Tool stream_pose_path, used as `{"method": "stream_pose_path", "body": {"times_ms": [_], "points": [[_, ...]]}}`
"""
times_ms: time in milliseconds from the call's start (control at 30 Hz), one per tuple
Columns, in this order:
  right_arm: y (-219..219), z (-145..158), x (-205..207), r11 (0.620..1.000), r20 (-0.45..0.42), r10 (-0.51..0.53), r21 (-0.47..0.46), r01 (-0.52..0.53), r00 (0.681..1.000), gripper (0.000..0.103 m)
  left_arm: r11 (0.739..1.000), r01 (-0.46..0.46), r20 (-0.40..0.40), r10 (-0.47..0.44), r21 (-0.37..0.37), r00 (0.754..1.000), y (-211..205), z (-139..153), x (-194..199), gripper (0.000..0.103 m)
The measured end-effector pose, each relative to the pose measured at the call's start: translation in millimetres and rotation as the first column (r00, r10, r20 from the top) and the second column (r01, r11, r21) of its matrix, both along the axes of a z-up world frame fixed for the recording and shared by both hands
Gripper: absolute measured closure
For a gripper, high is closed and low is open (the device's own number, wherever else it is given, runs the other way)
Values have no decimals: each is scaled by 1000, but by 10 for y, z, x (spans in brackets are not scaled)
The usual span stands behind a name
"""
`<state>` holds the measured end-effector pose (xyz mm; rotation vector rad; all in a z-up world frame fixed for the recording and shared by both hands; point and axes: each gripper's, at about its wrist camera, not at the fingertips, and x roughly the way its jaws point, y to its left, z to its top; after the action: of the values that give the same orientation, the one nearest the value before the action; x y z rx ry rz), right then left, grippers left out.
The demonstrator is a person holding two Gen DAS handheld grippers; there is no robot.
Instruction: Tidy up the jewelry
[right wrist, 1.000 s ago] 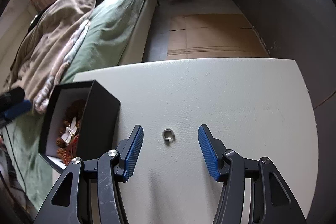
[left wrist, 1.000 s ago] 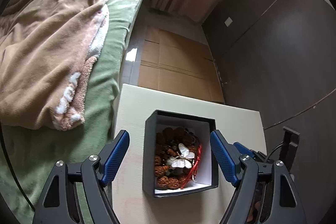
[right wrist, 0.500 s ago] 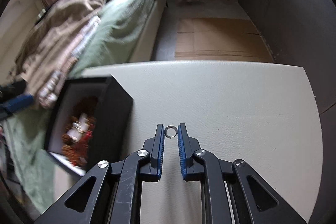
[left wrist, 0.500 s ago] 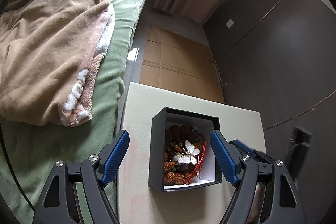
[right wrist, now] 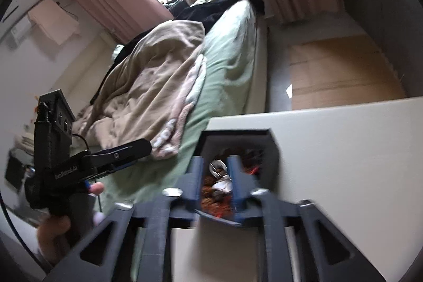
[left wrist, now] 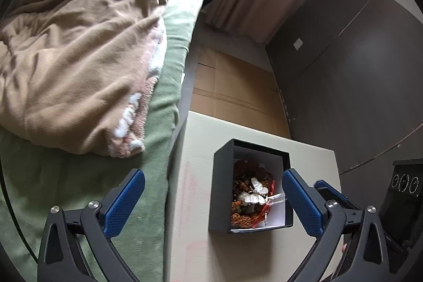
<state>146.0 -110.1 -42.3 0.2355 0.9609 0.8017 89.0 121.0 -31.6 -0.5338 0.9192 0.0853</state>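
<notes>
Both wrist views look down close over the black jewelry box (left wrist: 251, 184) (right wrist: 238, 165), sharing it, table (left wrist: 195, 202) (right wrist: 343, 163) and bed (left wrist: 79, 176) (right wrist: 224, 70).

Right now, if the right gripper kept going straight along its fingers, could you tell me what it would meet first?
Most likely the jewelry piled in the black box: the right gripper, shut on the ring, points down into the open box. Blur leaves depth uncertain.

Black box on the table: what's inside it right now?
The black box holds brown beaded strands, a pearly butterfly piece and red cord, on white lining. Anything beneath the pile is hidden.
</notes>
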Motion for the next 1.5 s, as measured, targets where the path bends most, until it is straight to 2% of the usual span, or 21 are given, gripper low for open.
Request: {"method": "stream_pose_path", "body": {"times_ms": [33,133,200,233,267,400,467,600,767,933,1167,1500], "points": [[-9,6,-16,1000,3,-7,-1,7,1000,43,1000,-5,4,5,3,1000,14,7,-23,0],[-112,23,-65,999,-3,-34,-6,34,999,42,1000,-9,7,9,12,1000,20,2,-78,0],[-204,51,-103,998,10,-63,-27,64,998,31,1000,-7,10,7,15,1000,2,-2,-115,0],[-254,66,-126,997,14,-73,-29,73,997,21,1000,-2,15,2,18,1000,-22,-1,-137,0],[-318,87,-134,996,18,-80,-30,81,997,16,1000,1,18,-2,22,1000,-41,1,-150,0],[-527,167,-213,990,39,-127,-52,129,991,13,999,24,34,-25,49,999,-180,15,-211,0],[-649,208,-250,986,43,-153,-57,155,987,7,997,41,53,-44,63,998,-288,43,-252,0],[-817,275,-313,980,56,-184,-69,188,981,6,993,63,95,-73,102,993,-489,144,-345,0],[-965,349,-393,975,85,-192,-96,199,978,6,989,91,144,-107,115,984,-716,257,-451,0],[-1111,416,-514,960,132,-216,-150,235,967,6,981,96,146,-121,169,982,-937,284,-510,0],[-1286,545,-627,947,184,-237,-173,269,954,6,962,101,157,-144,253,977,-1193,301,-588,0],[-1446,603,-696,935,214,-244,-207,288,946,6,952,94,184,-152,292,971,-1397,290,-611,0]]}}
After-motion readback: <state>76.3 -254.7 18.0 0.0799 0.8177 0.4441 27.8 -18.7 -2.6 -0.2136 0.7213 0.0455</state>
